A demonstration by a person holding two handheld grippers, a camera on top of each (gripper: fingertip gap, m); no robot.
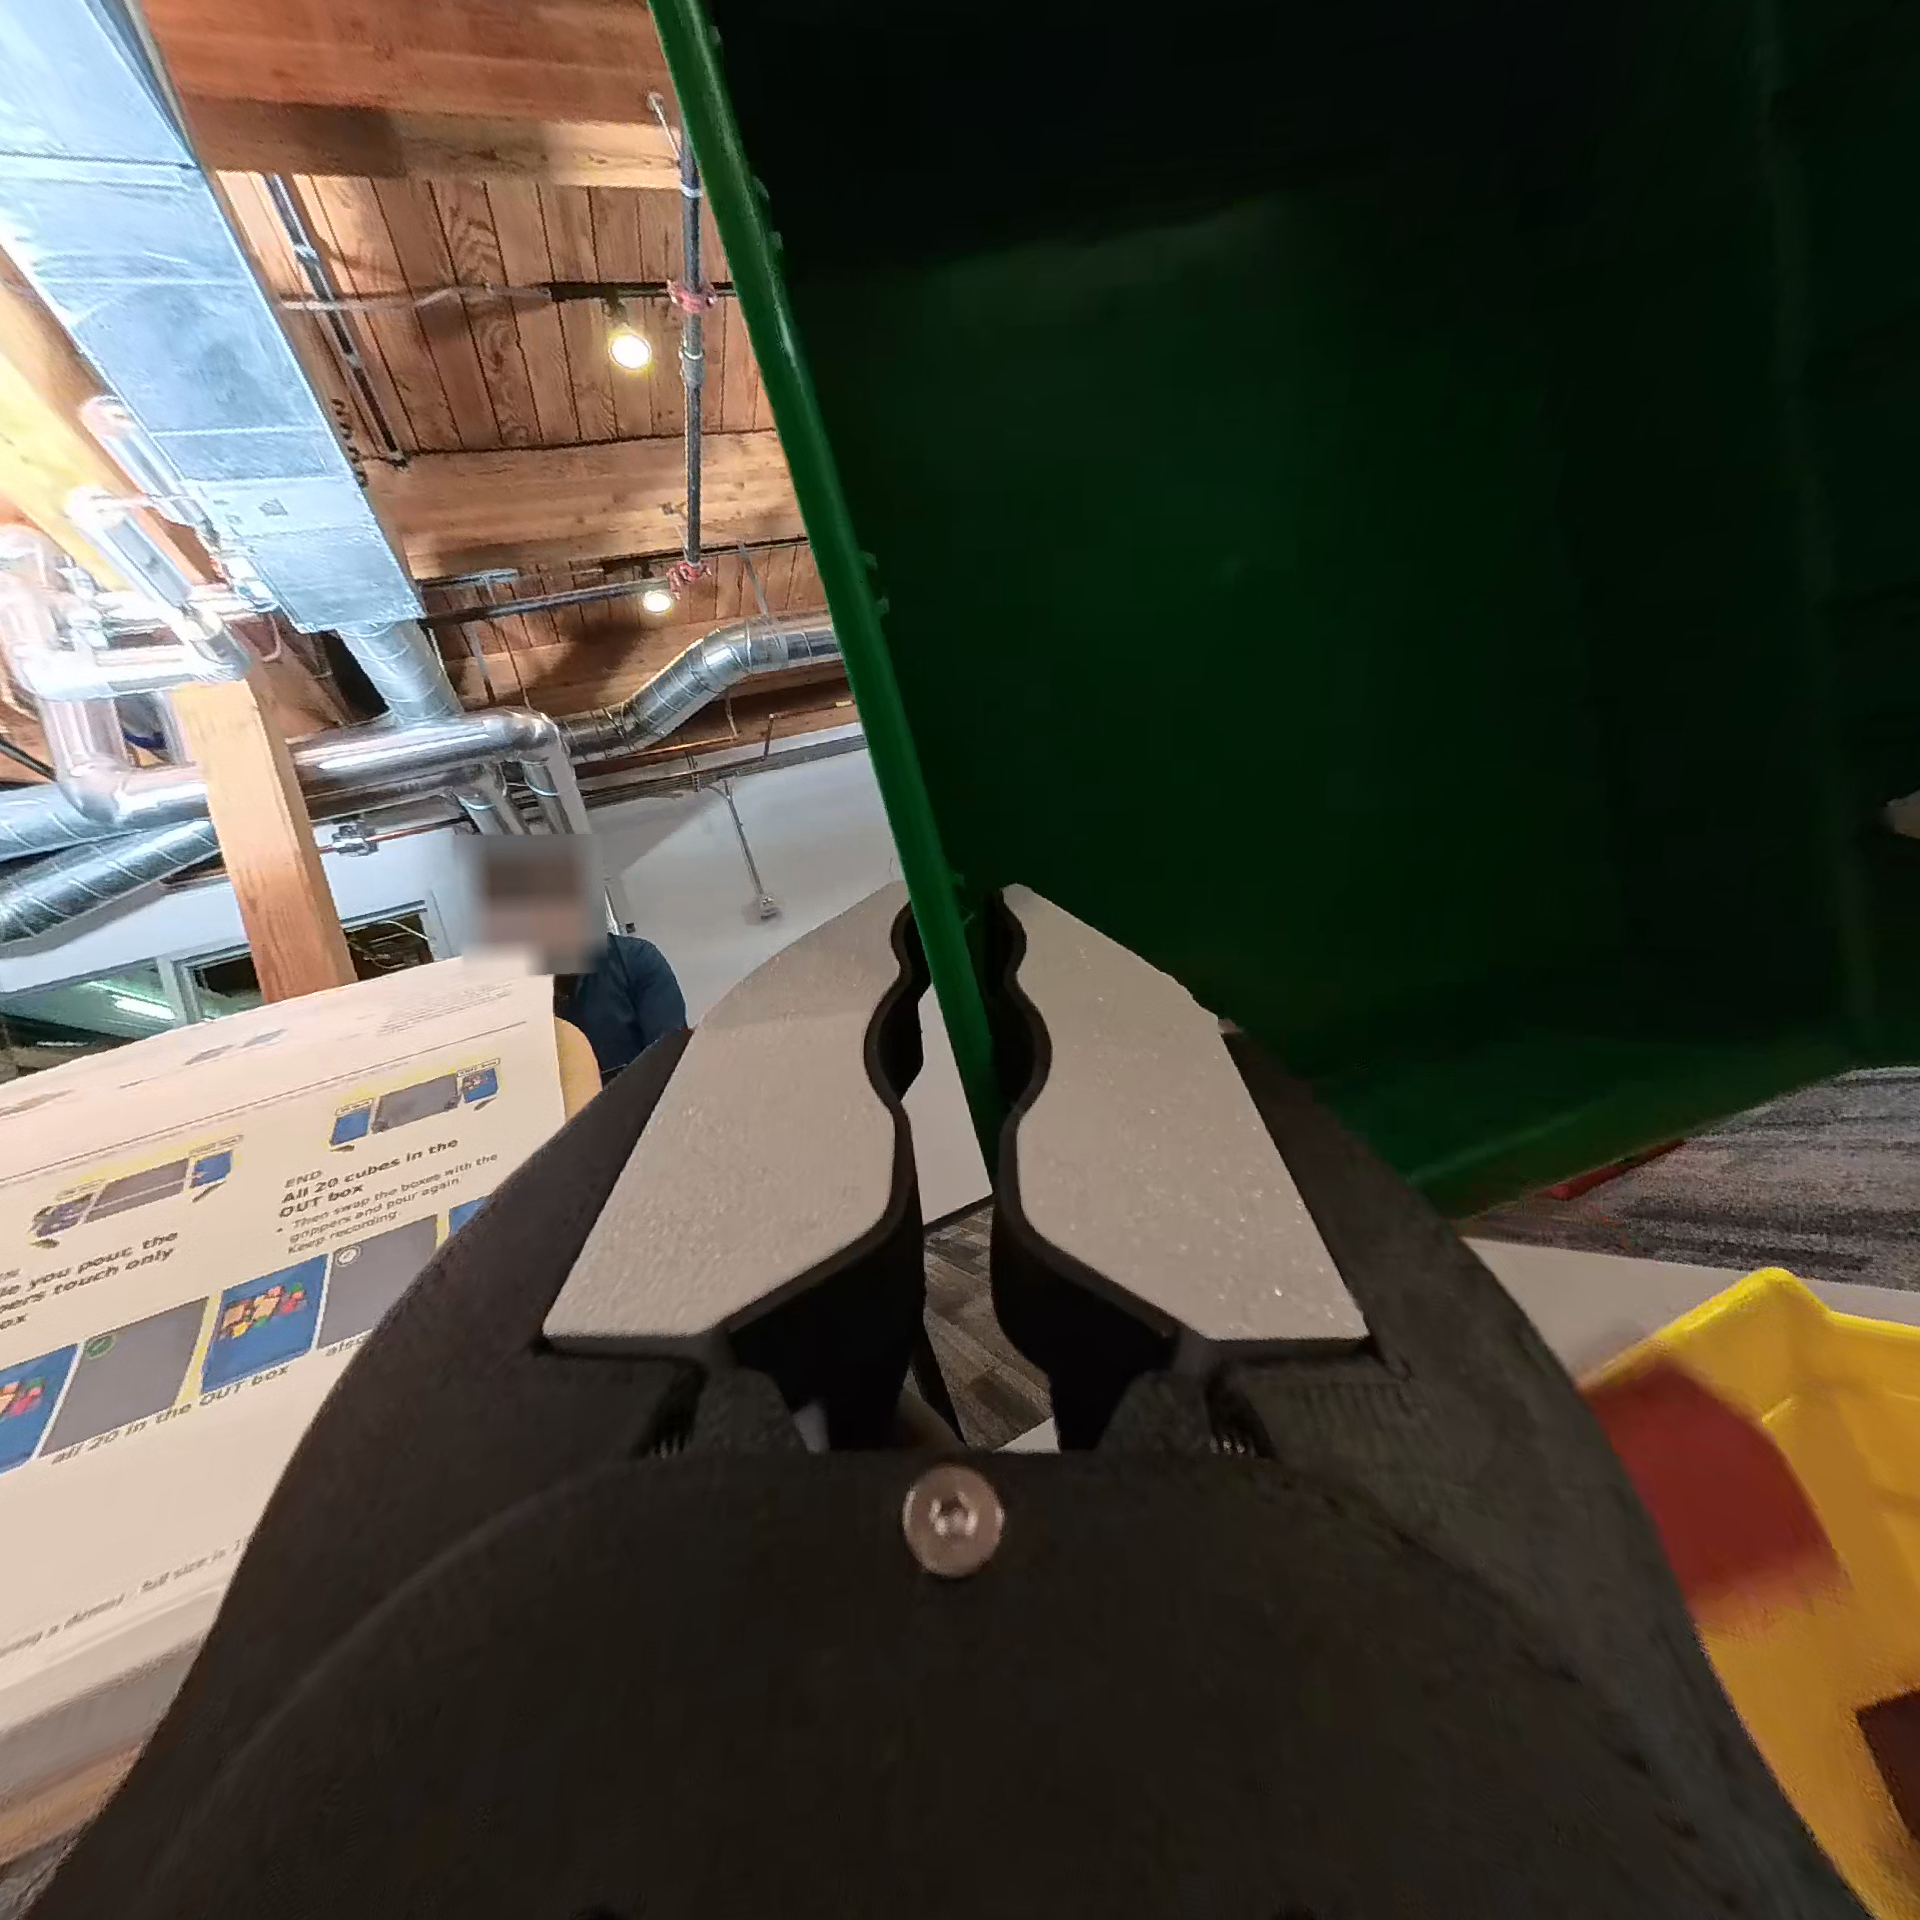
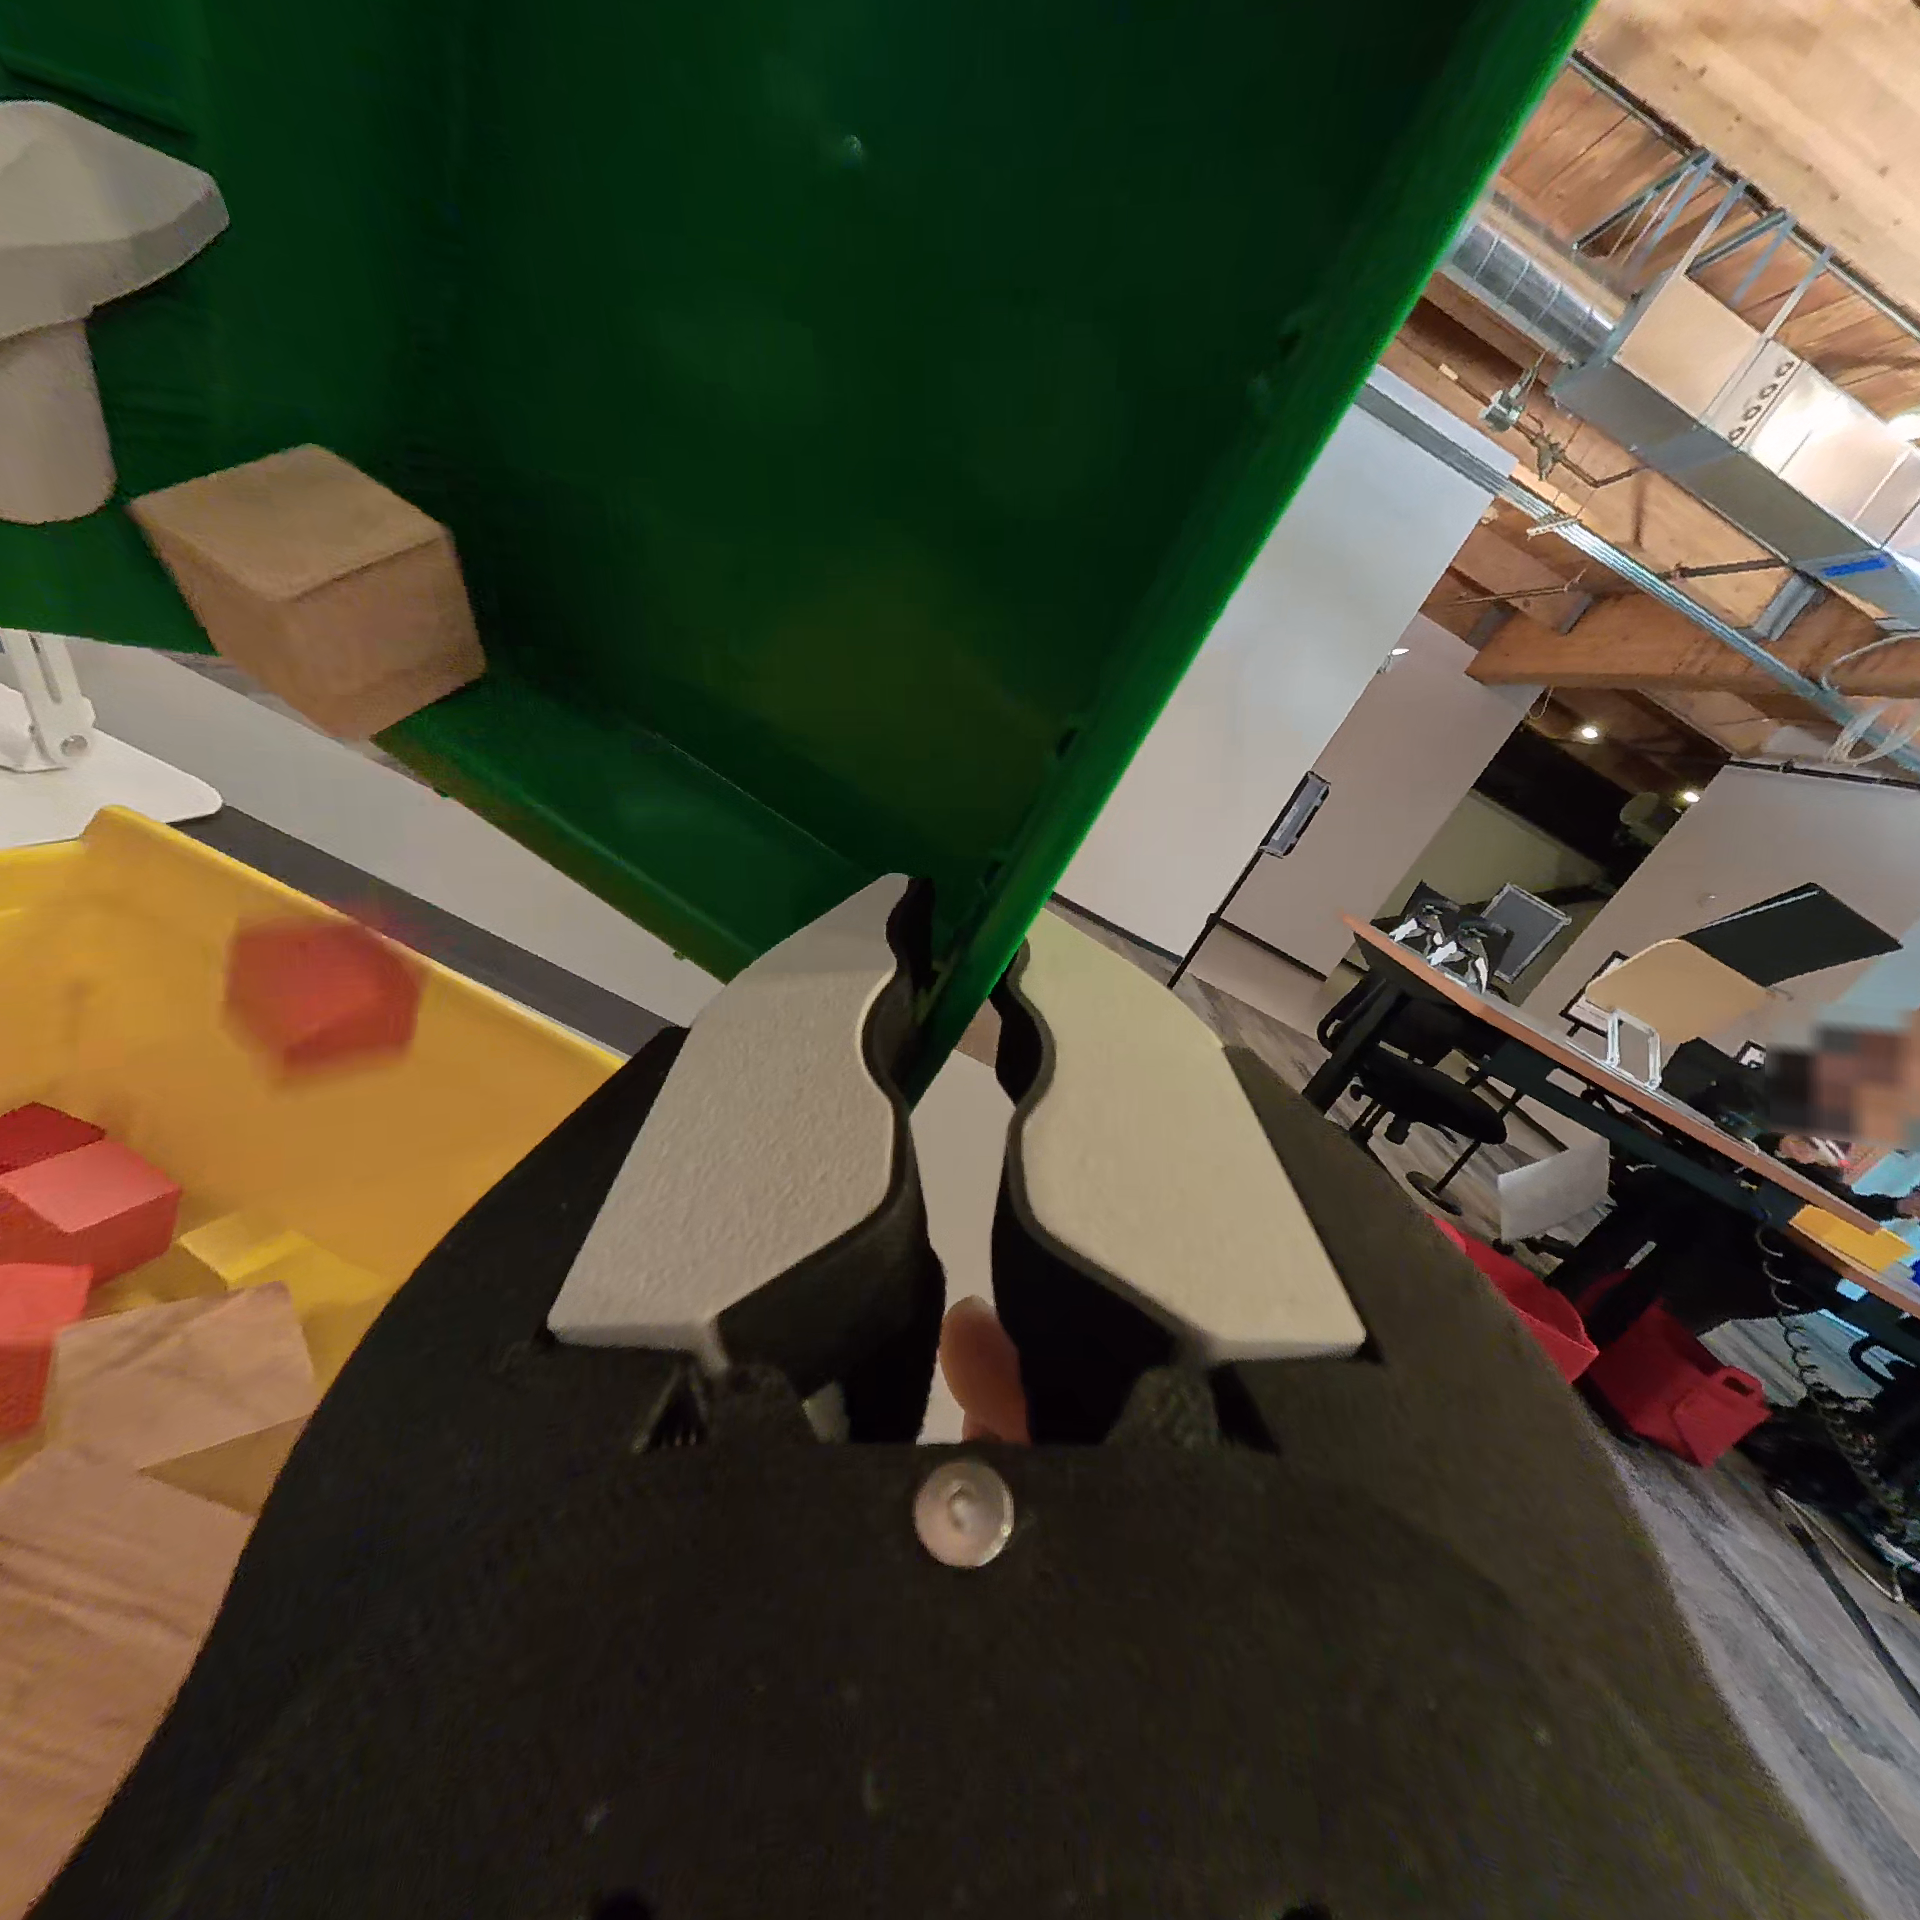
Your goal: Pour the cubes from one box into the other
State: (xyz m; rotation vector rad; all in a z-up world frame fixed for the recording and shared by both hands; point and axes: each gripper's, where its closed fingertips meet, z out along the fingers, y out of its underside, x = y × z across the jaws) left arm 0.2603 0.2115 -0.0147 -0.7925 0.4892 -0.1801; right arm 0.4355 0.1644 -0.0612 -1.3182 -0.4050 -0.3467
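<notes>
From my right wrist view, the tilted green plastic box fills everything from ten to one o'clock. At eight o'clock the yellow plastic bin, crowded with red and bare wooden cubes, blocks low passage. Open room lies at three o'clock.

A red cube is motion-blurred (mid-air, seemingly); the yellow box is cut off.

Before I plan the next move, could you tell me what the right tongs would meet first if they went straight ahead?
The right tongs are already clamped on the green box wall, so that wall blocks them at once; beyond it, probably open room.
</notes>
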